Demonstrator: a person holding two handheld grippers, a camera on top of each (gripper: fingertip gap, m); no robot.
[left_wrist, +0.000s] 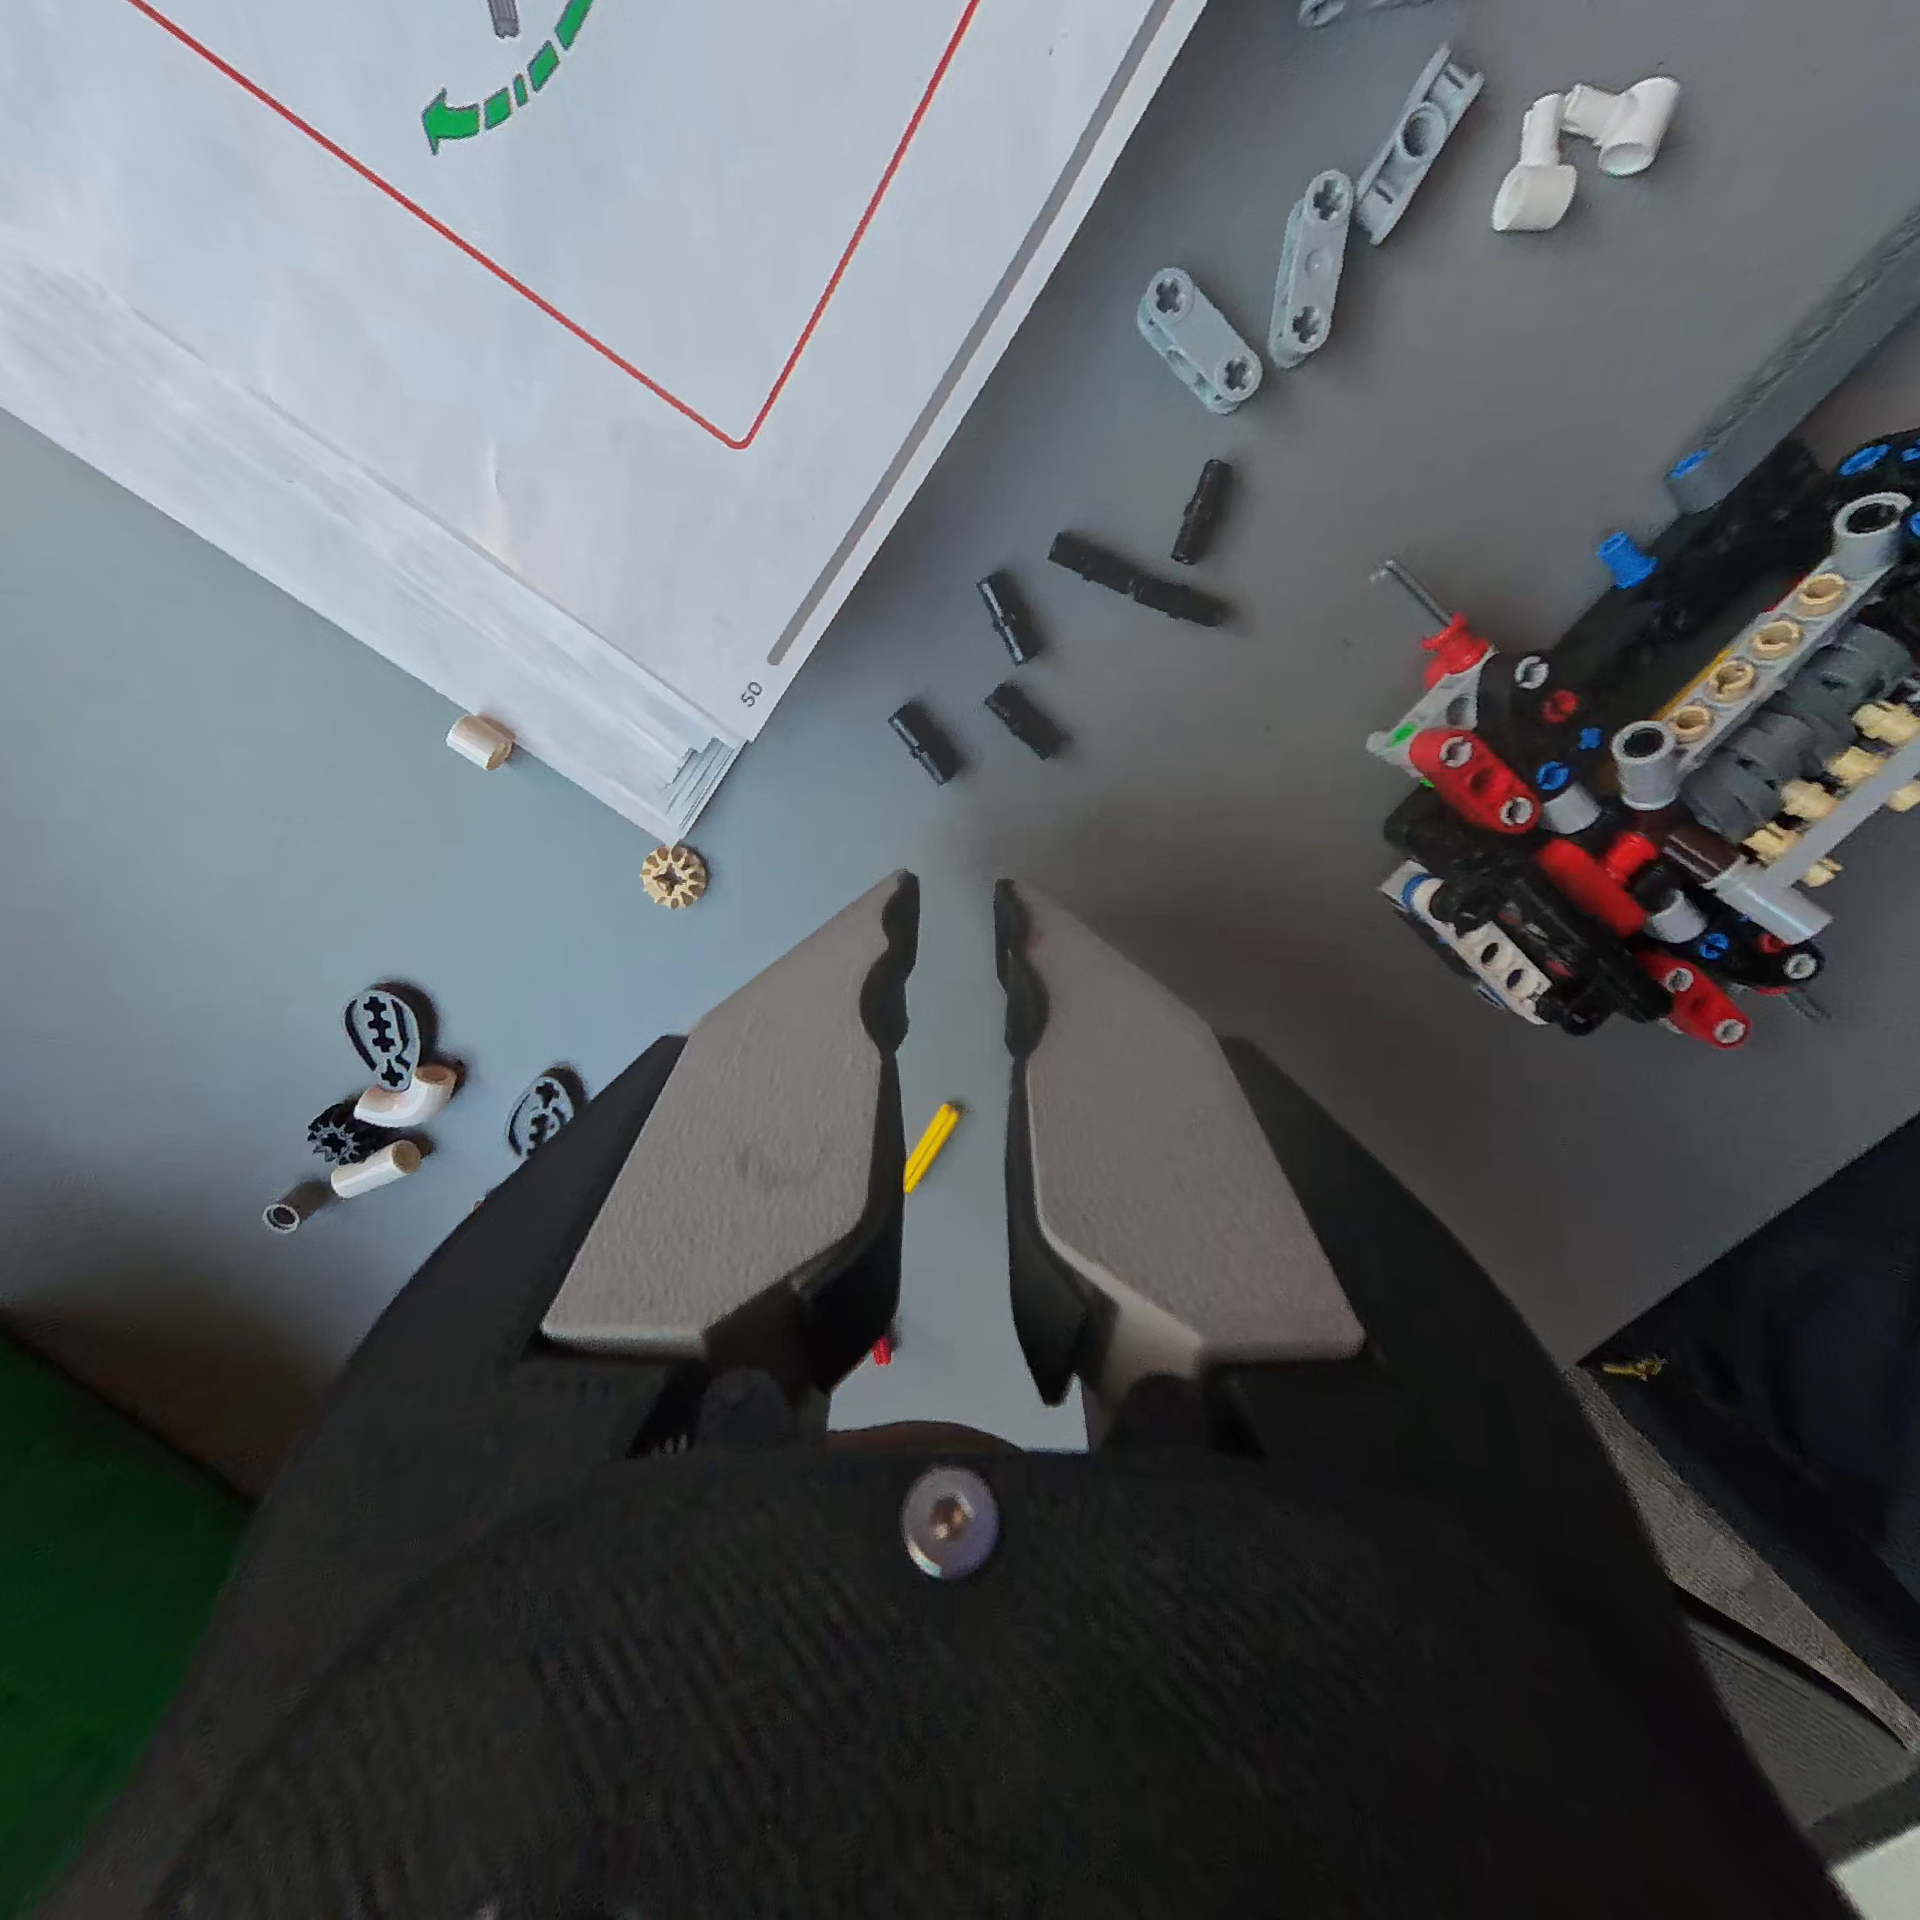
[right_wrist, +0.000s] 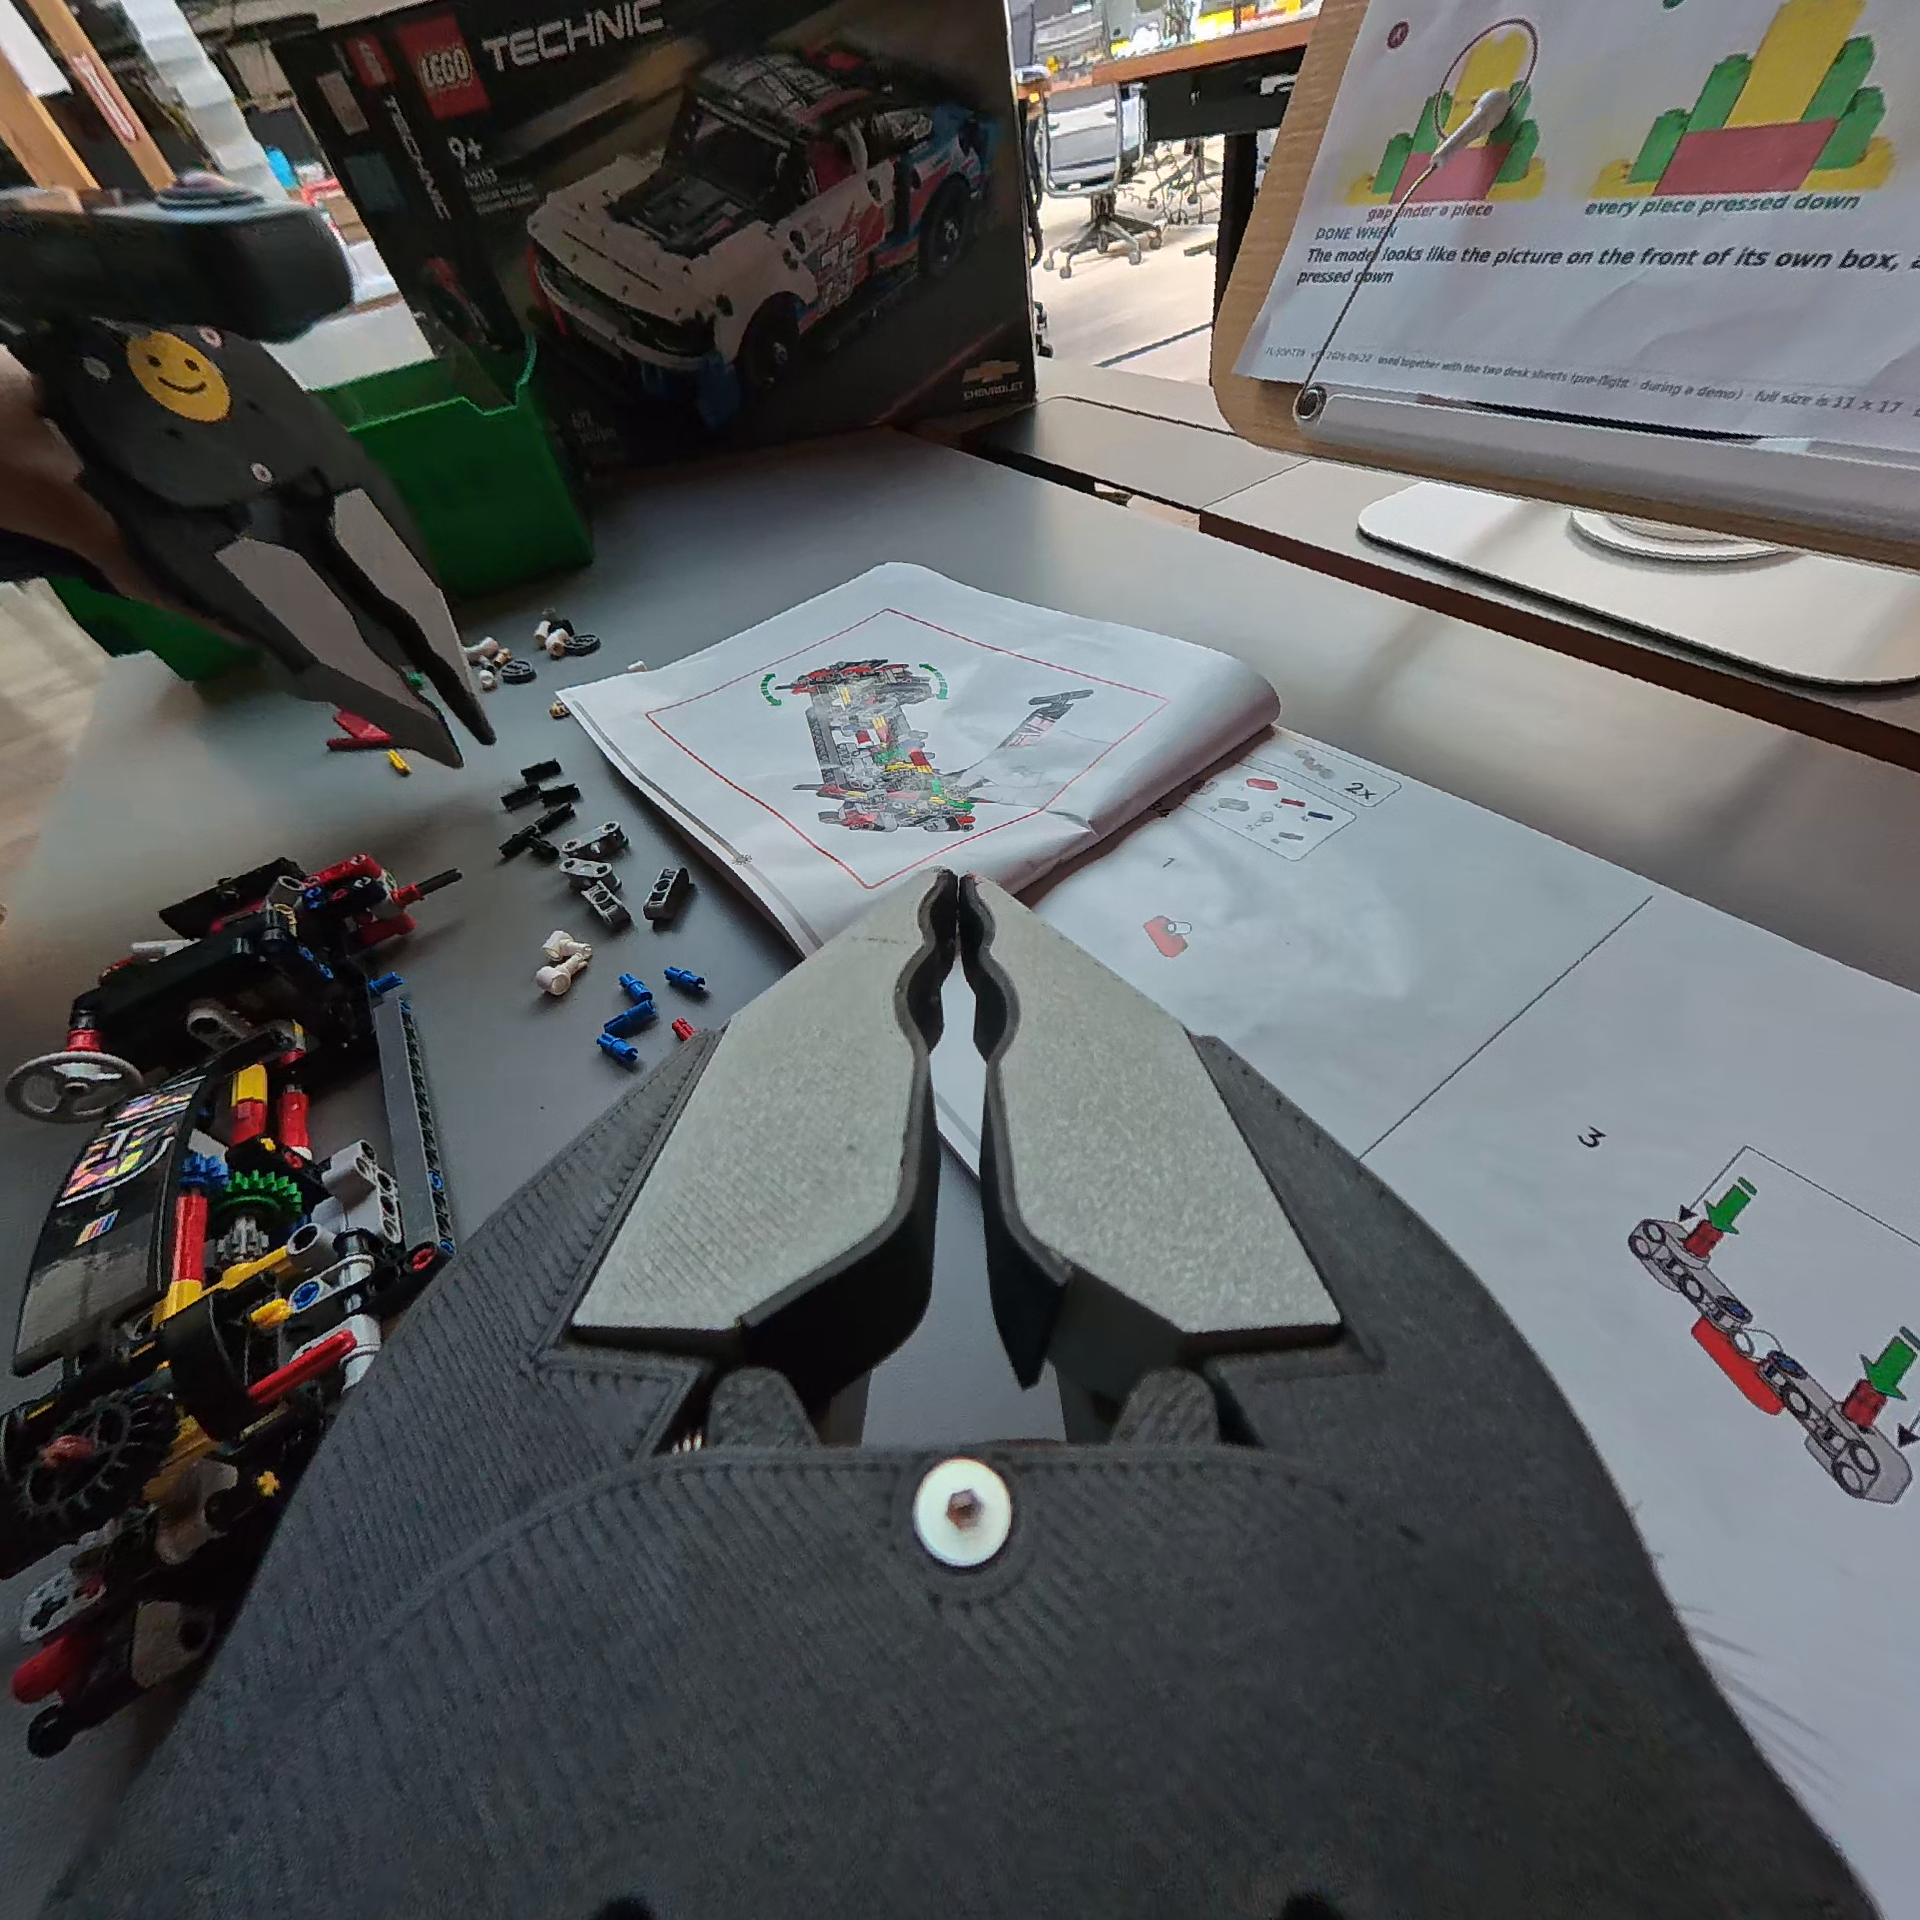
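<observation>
Your table (right_wrist: 852, 499) is grey and carries, from largest to smallest: the open instruction booklet (right_wrist: 935, 727) toward its middle, the part-built brick car chassis (right_wrist: 208, 1195) along its left side, and loose small parts between the two.

Your right gripper (right_wrist: 957, 883) hangs over the near edge of the booklet with its fingertips pressed together and nothing between them.

Your left gripper (left_wrist: 956, 883) points down at bare table with its jaws slightly parted and empty. A corner of the booklet (left_wrist: 582, 312) lies to its left and the chassis (left_wrist: 1662, 779) well apart to its right.

Nearest ahead of its tips lie black connector pins (left_wrist: 925, 743), about six scattered in a loose cluster. They look light, rigid and round-bodied, so they would likely roll or skate if nudged; gripping across the middle of the barrel seems the safest hold. Beyond them sit grey short liftarms (left_wrist: 1195, 338) and white connectors (left_wrist: 1579, 145).

A tan gear (left_wrist: 673, 875) rests just beside the booklet's corner, and a yellow axle (left_wrist: 930, 1143) shows on the table below the fingers, not held.
</observation>
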